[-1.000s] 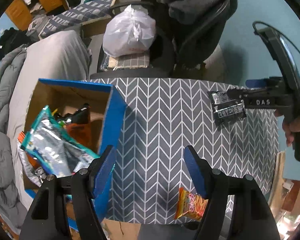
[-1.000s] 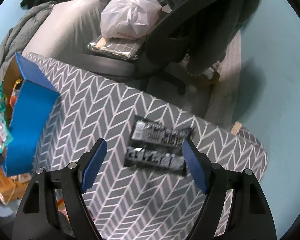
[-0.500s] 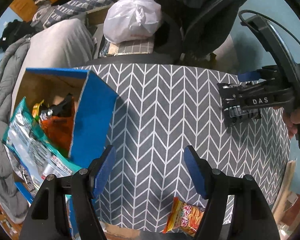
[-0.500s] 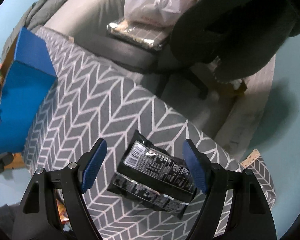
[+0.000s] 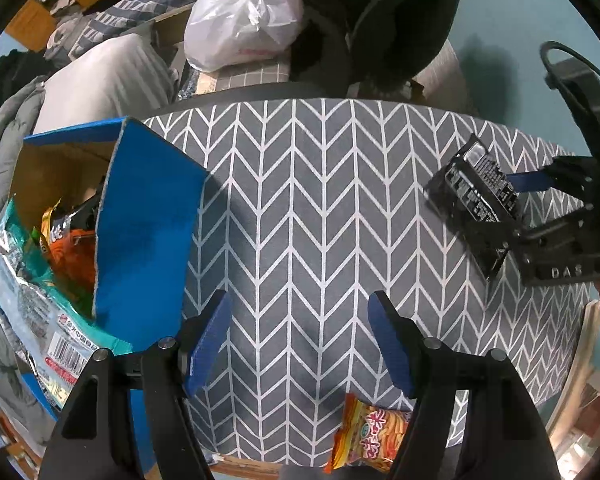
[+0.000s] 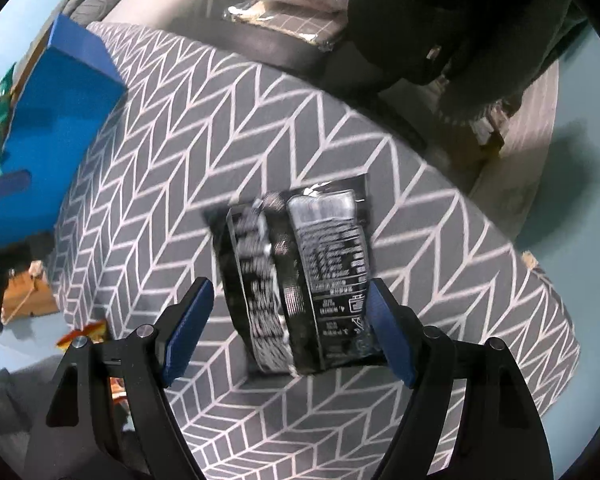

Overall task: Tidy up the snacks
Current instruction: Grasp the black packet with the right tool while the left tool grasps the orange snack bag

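Inside the blue box [image 5: 148, 216] sit an orange packet [image 5: 74, 258] and a teal bag [image 5: 24, 296].

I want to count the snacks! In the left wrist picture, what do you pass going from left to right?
Teal foil snack bag → blue cardboard box → orange crinkly snack packet → black printed snack packet.

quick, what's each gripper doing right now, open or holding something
Left gripper: open, nothing between its fingers, above the chevron cloth.
Right gripper: open, astride the black snack packets, not clamped on them yet.
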### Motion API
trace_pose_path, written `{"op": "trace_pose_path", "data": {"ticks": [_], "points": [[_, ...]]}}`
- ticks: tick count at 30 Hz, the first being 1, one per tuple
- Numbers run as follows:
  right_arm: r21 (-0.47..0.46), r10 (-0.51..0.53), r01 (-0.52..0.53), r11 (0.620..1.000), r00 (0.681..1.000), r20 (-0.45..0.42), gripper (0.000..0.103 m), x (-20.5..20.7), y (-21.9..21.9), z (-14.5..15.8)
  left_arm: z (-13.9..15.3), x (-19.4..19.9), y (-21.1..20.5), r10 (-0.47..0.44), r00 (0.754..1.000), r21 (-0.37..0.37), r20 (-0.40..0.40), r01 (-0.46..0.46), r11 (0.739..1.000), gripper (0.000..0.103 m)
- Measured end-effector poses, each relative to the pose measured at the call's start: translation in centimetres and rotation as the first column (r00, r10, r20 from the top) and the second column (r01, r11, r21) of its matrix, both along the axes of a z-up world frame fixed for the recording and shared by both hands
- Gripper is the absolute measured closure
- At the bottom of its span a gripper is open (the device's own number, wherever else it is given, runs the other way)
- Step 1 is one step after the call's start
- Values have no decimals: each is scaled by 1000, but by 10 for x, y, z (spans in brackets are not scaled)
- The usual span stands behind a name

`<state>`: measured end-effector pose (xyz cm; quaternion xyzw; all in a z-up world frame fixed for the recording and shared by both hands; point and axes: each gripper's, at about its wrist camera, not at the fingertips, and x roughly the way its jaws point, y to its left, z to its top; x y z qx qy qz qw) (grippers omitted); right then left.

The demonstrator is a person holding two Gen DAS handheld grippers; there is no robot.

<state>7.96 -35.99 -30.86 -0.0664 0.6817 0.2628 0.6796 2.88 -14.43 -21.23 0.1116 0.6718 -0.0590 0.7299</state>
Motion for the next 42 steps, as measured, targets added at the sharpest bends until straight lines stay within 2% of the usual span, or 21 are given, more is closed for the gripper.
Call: {"op": "trace_pose_path", "data": {"ticks": [4, 11, 15, 18, 21, 24, 27, 29, 37, 42], "points": [[-7, -44, 45, 999, 999, 15, 26, -7, 6, -1, -5, -6, 6, 25, 999, -14, -29, -25, 1000, 31], [-158, -46, 59, 986, 995, 84, 26, -10, 33, -8, -11, -30, 20, 117, 988, -51, -100, -123, 991, 31], [-240, -49, 70, 968, 994, 95, 29, -16, 44, -16, -17, -47, 31, 207, 967, -54, -147, -217, 975, 31], [-216, -106, 128, 968, 988, 109, 37, -22, 40, -13, -19, -63, 42, 304, 936, -68, -180, -320, 945, 30], [-179, -111, 129, 975, 988, 103, 37, -35, 38, -11, -19, -81, 51, 392, 897, -77, -203, -413, 907, 28], [-144, -102, 115, 983, 990, 97, 37, -54, 37, -5, -18, -100, 60, 493, 845, -92, -209, -519, 850, 24], [-108, -107, 115, 988, 991, 76, 37, -74, 36, 1, -20, -119, 67, 564, 796, -145, -218, -598, 788, 23], [-90, -118, 123, 988, 991, 59, 37, -88, 34, 3, -25, -128, 66, 590, 774, -148, -232, -627, 765, 23], [-78, -80, 84, 993, 995, 54, 37, -137, 38, 16, -44, -164, 53, 627, 734, -139, -261, -671, 728, 23], [-85, -65, 70, 994, 996, 57, 37, -164, 44, 20, -65, -175, 50, 628, 729, -138, -274, -676, 724, 23]]}}
